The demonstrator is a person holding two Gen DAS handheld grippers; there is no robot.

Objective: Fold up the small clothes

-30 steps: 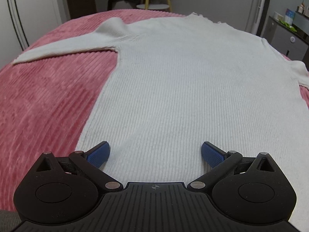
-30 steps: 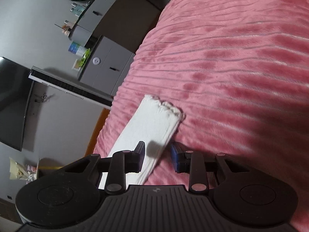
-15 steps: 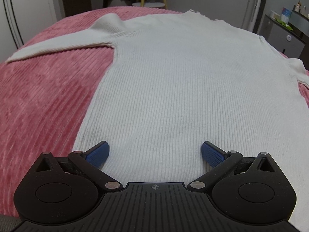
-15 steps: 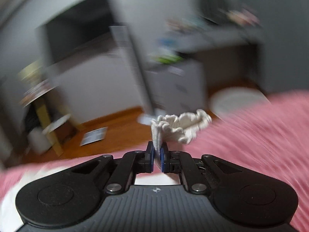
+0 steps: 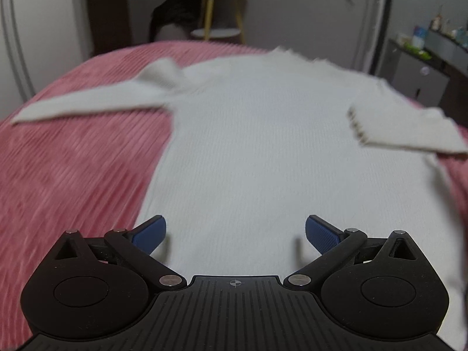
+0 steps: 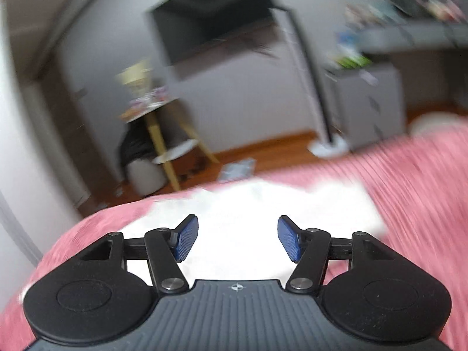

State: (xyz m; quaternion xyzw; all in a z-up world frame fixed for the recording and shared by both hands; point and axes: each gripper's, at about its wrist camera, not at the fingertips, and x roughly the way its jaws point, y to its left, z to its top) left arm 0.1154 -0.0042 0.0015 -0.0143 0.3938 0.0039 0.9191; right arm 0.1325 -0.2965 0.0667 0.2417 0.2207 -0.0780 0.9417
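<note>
A white sweater lies flat on a pink bed cover, its hem near, its collar far. Its left sleeve stretches out over the cover; its right sleeve lies folded in across the body. The left gripper hovers over the hem, jaws wide and empty. The right gripper is above the sweater, its jaws opening with nothing between them.
</note>
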